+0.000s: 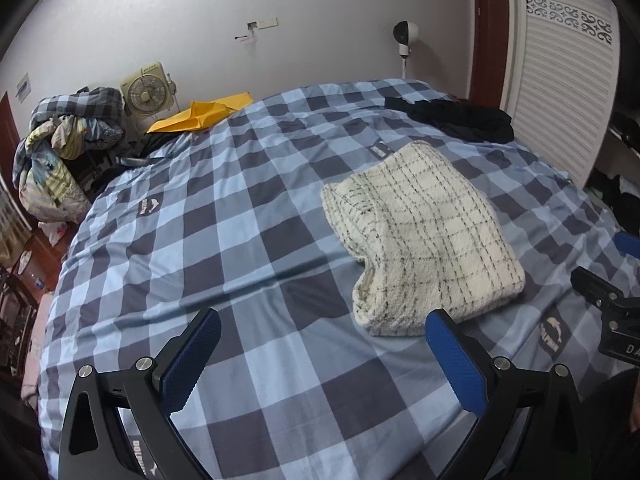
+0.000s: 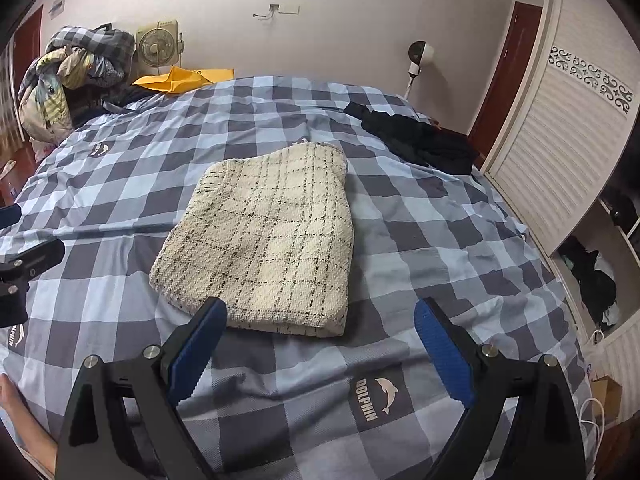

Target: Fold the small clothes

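A cream knitted garment with thin black check lines (image 1: 424, 236) lies folded into a thick rectangle on the blue checked bed cover (image 1: 240, 240). It also shows in the right wrist view (image 2: 268, 240). My left gripper (image 1: 322, 324) is open and empty, just short of the garment's near left corner. My right gripper (image 2: 320, 316) is open and empty, just in front of the garment's near edge. The right gripper's body shows at the right edge of the left wrist view (image 1: 608, 300).
A black garment (image 2: 416, 140) lies at the bed's far right. A yellow cloth (image 2: 180, 78), a small fan (image 2: 156, 46) and a heap of bedding (image 2: 68, 76) sit at the far left. A white louvred wardrobe (image 2: 560, 152) stands on the right.
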